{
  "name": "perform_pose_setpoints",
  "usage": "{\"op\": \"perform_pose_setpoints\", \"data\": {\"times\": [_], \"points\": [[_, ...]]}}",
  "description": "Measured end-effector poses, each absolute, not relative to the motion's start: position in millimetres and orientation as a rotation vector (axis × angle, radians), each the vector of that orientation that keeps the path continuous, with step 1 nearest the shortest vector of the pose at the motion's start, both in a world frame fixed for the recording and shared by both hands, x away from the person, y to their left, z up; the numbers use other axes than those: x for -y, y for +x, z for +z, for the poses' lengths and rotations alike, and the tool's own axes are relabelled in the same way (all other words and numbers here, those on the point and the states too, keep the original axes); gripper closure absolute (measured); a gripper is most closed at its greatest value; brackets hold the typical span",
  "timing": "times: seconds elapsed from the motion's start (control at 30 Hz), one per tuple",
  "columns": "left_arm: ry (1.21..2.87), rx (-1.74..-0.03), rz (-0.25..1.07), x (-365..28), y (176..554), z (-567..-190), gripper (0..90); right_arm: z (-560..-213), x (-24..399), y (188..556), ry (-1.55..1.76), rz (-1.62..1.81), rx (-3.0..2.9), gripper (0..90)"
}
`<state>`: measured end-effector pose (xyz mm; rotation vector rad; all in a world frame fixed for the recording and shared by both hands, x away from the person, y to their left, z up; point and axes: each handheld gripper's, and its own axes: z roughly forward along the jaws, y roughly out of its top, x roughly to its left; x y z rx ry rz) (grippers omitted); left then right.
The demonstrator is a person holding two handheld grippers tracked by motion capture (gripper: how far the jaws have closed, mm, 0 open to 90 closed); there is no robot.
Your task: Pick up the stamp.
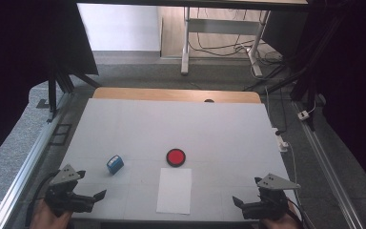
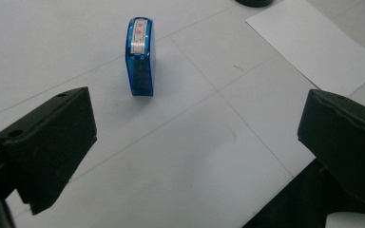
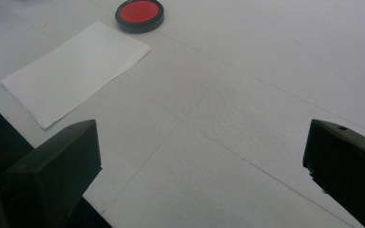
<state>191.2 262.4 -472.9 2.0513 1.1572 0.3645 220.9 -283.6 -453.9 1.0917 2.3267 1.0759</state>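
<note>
Three things lie ahead of me on the white table (image 1: 124,124) in the high view: a small blue stamp (image 1: 115,164) toward my left, a round red ink pad (image 1: 176,157) near the middle, and a white sheet of paper (image 1: 174,190) just in front of the pad. My left gripper (image 1: 91,193) and my right gripper (image 1: 242,199) sit at the near edge, well apart, neither touching anything. I judge the work barely begun: the stamp is not yet picked up, and inking and pressing on the paper are both left to do. Beyond the table I see grey floor, the legs of another desk, loose cables and dark curtains at the sides.

In the left gripper view my jaws stand wide open and empty. The stamp (image 2: 139,56) stands on edge between them but farther off, with what may be a printed label on top; it is too small to read. A corner of the paper (image 2: 313,45) shows at the upper right.

In the right gripper view my jaws are likewise spread wide, holding nothing. The paper (image 3: 76,71) lies ahead to the left, the ink pad (image 3: 139,14) just beyond its far corner, on a faintly creased white surface.
</note>
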Motion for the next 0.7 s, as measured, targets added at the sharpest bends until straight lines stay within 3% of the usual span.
{"op": "perform_pose_setpoints", "data": {"times": [0.7], "points": [[2.032, -1.167, 0.322, -253, 237, -478, 0.0, -454, 283, 222, 1.092, 1.080, -2.330, 0.0]]}}
